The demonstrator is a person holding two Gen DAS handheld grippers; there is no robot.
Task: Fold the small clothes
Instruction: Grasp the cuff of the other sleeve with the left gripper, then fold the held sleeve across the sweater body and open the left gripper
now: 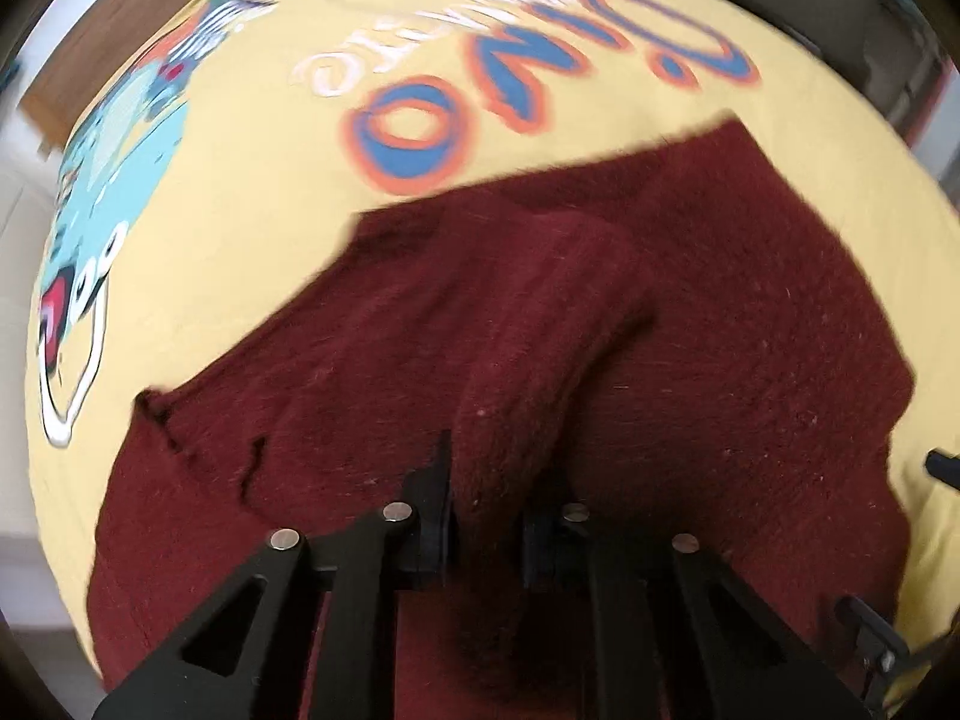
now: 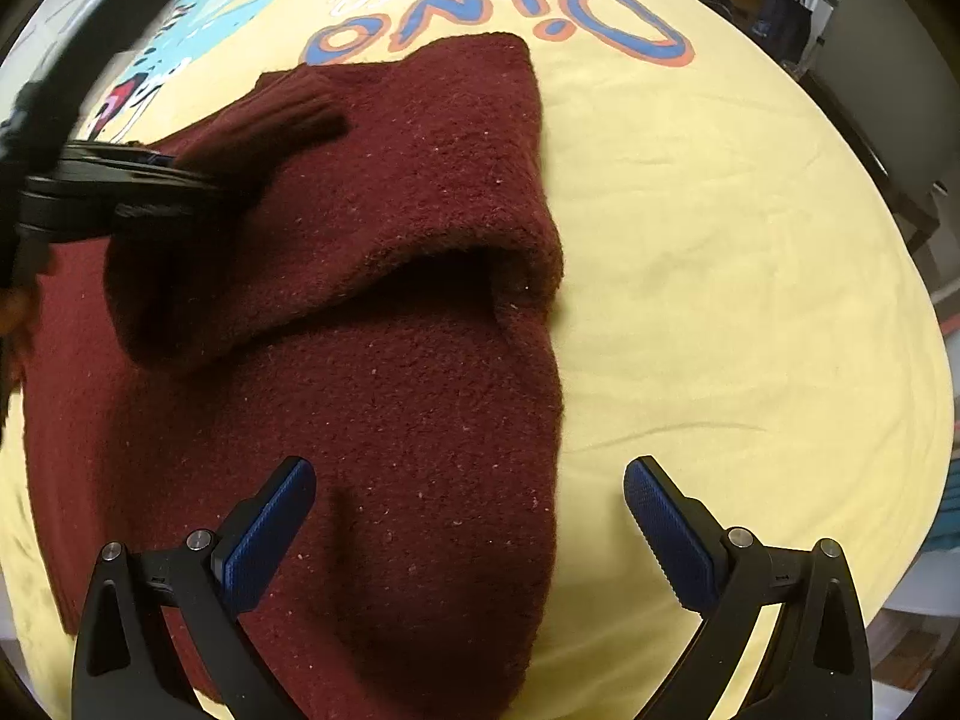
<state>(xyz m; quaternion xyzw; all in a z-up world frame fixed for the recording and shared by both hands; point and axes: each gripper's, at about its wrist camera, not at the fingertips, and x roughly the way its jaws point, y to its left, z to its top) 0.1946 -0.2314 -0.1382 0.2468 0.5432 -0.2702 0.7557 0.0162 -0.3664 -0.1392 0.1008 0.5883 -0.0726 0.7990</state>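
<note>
Left gripper (image 1: 486, 516) clamped on maroon sweater (image 2: 390, 360) sleeve (image 2: 288, 114); right gripper (image 2: 468, 516) spread wide, empty, above sweater hem. Risk: sleeve slipping free, folding crooked.

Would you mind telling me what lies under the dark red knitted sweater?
The dark red knitted sweater lies on a pale yellow cloth printed with blue "Dino" lettering. The cloth beneath the sweater is covered, so any print there is hidden.
</note>
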